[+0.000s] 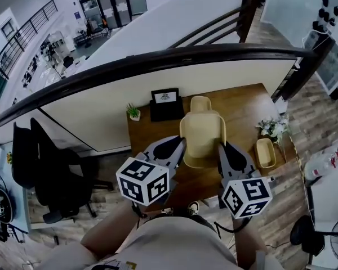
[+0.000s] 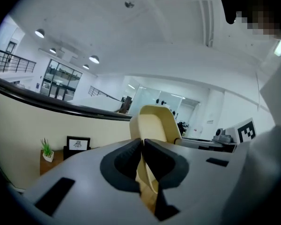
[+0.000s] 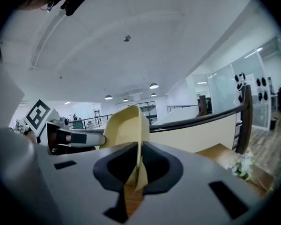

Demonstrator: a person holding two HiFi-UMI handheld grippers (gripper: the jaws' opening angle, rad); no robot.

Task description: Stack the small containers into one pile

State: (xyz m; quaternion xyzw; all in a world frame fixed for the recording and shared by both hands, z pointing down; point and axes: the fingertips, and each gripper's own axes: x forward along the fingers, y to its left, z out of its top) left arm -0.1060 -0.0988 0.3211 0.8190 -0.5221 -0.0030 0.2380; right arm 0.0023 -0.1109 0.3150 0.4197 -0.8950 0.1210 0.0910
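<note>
1. Two claws hold one big container (image 1: 203,135) up in the air. It is pale yellow with round corners.
2. The left claw (image 1: 177,149) is on the left side of the big container. Its two dark pads are squeezed shut on the thin left wall, one pad inside and one pad outside.
3. The right claw (image 1: 223,152) is on the right side of the big container. Its pads are squeezed shut on the right wall in the same way.
4. The open side of the big container faces up and toward the person.
5. Under the big container is a brown wooden surface (image 1: 248,108). The big container does not touch it.
6. A second container (image 1: 200,102) of the same yellow peeks out past the far edge of the big container. It sits on the surface.
7. A small container (image 1: 265,153) sits on the surface to the right of the big container, close to the right claw. It stands alone.
8. White flowers (image 1: 273,128) lie to the right of the big container, just past the small container.
9. A black picture frame (image 1: 165,101) stands to the far left of the big container.
10. A little green plant (image 1: 133,112) in a white pot stands left of the big container, beside the picture frame.
11. A black chair (image 1: 48,167) stands on the floor, well to the left of the big container.
12. A dark curved railing (image 1: 158,61) runs far behind the big container.
</note>
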